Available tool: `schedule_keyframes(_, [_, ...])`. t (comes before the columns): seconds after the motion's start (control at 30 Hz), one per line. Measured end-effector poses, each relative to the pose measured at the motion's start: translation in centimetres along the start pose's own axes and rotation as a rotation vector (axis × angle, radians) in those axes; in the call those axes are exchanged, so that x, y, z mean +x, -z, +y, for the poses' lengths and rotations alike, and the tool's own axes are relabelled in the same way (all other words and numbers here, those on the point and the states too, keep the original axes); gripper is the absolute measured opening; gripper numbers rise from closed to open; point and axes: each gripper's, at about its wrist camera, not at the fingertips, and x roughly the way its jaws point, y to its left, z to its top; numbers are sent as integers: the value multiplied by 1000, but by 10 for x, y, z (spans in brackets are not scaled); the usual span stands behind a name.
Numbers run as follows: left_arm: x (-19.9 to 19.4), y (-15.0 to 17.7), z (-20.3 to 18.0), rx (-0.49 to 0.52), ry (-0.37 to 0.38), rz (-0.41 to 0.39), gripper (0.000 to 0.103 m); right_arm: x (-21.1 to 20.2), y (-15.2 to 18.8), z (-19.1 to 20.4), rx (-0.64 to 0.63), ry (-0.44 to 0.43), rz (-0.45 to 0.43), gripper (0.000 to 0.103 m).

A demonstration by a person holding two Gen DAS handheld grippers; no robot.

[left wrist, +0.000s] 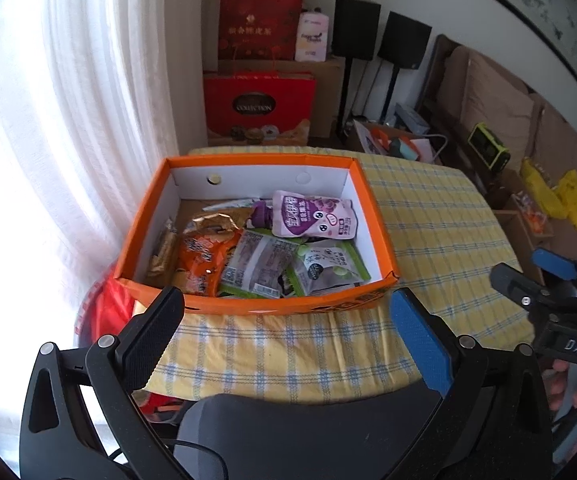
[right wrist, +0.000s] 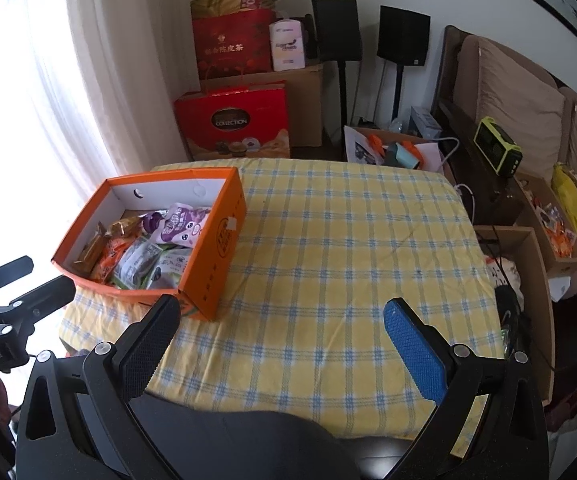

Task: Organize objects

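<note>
An orange cardboard box (left wrist: pixel 372 196) (right wrist: pixel 224 236) sits on the left part of a table under a yellow checked cloth (right wrist: pixel 348 248). Inside lie several snack packets: a purple pouch (left wrist: pixel 312 216) (right wrist: pixel 180 226), orange packets (left wrist: pixel 200 256), a grey packet (left wrist: pixel 254 264) and green-edged ones (left wrist: pixel 328 268). My left gripper (left wrist: pixel 288 308) is open just in front of the box's near wall, holding nothing. My right gripper (right wrist: pixel 282 312) is open over the bare cloth right of the box, also holding nothing. Each gripper shows at the edge of the other's view.
Red gift bags (left wrist: pixel 258 100) and cardboard boxes (right wrist: pixel 304 104) stack behind the table by a white curtain (left wrist: pixel 68 120). Two black speakers on stands (right wrist: pixel 402 38), a sofa (right wrist: pixel 520 100) and open boxes of clutter (right wrist: pixel 528 264) stand to the right. A dark chair back (left wrist: pixel 308 436) is below.
</note>
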Motion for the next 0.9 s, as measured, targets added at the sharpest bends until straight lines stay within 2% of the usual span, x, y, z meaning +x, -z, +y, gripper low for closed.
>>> schedule_keyframes(0.23, [-13,11,-16,46,-2,-14,103,-12,13,2,-8,25,0,102])
schedule_keyframes(0.33, [-17,14,-19,39,18,-8,103,-17,18,2,-3,23,-1,102])
schedule_keyframes(0.9, [-33,27,-24,54,12,-21,103,-50,34,1,7,53,-38,102])
